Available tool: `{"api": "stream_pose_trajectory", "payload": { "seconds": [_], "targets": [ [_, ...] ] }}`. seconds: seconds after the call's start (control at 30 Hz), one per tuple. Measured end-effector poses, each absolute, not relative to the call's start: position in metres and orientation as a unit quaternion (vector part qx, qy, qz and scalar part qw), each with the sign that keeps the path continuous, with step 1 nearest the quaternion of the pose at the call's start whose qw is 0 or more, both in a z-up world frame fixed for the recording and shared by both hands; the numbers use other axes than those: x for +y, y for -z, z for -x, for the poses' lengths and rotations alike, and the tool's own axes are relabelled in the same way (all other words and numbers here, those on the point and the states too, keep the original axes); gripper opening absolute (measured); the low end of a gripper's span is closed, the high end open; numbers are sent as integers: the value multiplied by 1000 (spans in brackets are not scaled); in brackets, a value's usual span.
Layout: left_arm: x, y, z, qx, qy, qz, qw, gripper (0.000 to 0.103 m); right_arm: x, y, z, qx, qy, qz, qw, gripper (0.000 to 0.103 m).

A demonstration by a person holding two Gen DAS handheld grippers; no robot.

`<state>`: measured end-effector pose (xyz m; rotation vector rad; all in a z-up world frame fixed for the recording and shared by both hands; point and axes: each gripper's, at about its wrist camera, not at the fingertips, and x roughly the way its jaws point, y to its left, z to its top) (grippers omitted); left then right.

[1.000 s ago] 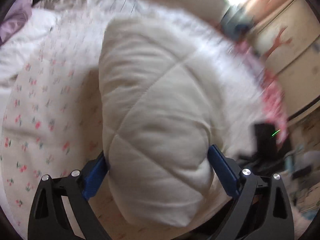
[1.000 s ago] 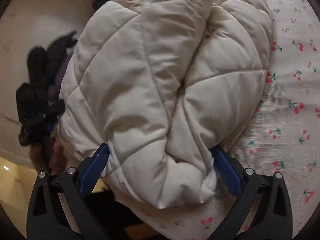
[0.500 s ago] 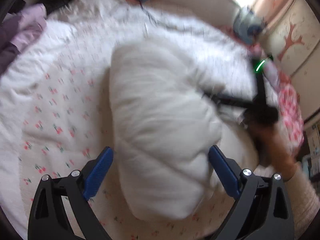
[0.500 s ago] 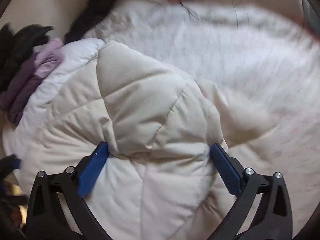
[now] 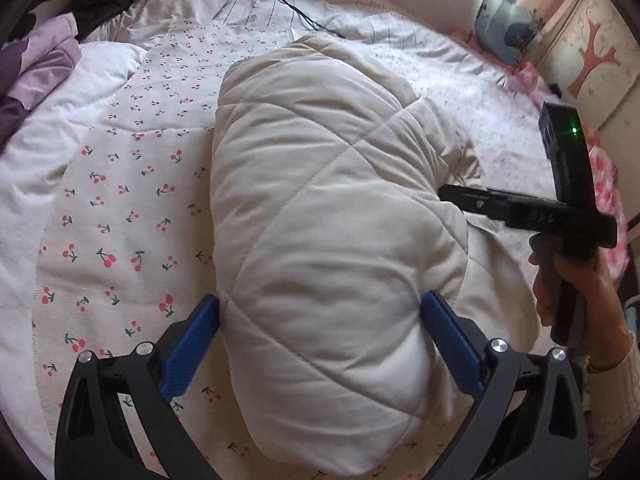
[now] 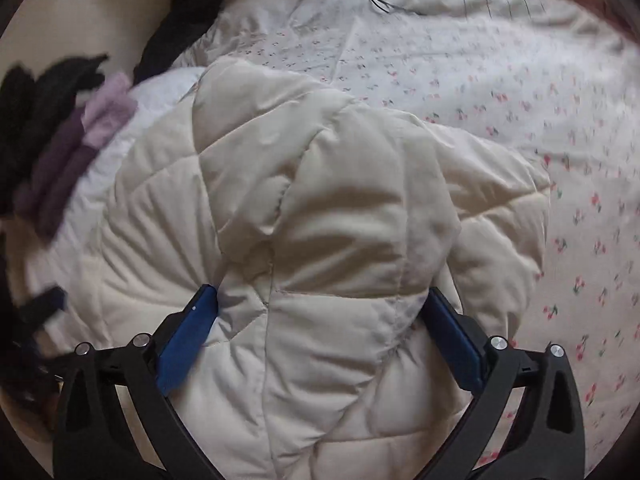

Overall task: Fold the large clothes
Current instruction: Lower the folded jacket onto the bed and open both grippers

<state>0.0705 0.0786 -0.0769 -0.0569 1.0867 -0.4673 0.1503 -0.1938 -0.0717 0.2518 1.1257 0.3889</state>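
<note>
A cream quilted puffer jacket (image 5: 328,208) lies bundled on a cherry-print bed sheet (image 5: 120,208). My left gripper (image 5: 320,320) has its blue fingers wide apart on both sides of the bundle's near end. The jacket (image 6: 320,220) fills the right wrist view, where my right gripper (image 6: 324,320) straddles a thick fold with its jaws wide. The right gripper also shows in the left wrist view (image 5: 452,194), its tip against the jacket's right side, held by a hand (image 5: 576,292).
Purple and dark clothes (image 5: 36,68) lie piled at the bed's left edge, also in the right wrist view (image 6: 72,148). A white duvet (image 5: 52,120) lies beside them. A blue cushion (image 5: 504,28) and a thin black cord (image 5: 304,16) lie at the bed's far side.
Both grippers carried the jacket bundle over the bed and set it down on the sheet. The right gripper swung round so the bed now lies behind the jacket.
</note>
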Motion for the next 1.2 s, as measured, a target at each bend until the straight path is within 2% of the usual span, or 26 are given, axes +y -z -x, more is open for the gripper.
{"api": "stream_pose_trajectory", "payload": {
  "seconds": [0.2, 0.33, 0.47, 0.63, 0.73, 0.87, 1.0, 1.2],
  "targets": [
    [130, 80, -87, 494, 241, 202, 811, 96, -253, 64, -92, 492, -188, -251, 812, 97],
    [137, 101, -106, 514, 232, 257, 785, 96, -281, 97, -82, 527, -177, -342, 757, 97],
    [133, 121, -117, 525, 263, 294, 754, 96, -277, 134, -84, 538, -248, -452, 667, 97],
    [133, 131, -127, 524, 291, 325, 731, 96, -266, 140, -97, 529, -254, -451, 673, 97],
    [130, 135, -128, 529, 286, 310, 737, 97, -267, 137, -100, 512, -231, -443, 698, 97],
    [119, 137, -133, 537, 299, 299, 730, 97, -253, 136, -107, 518, -284, -439, 677, 97],
    [114, 133, -136, 537, 299, 292, 733, 97, -257, 143, -113, 521, -255, -437, 688, 97],
    [104, 119, -128, 518, 313, 277, 747, 97, -243, 122, -114, 483, -340, -446, 672, 97]
  ]
}}
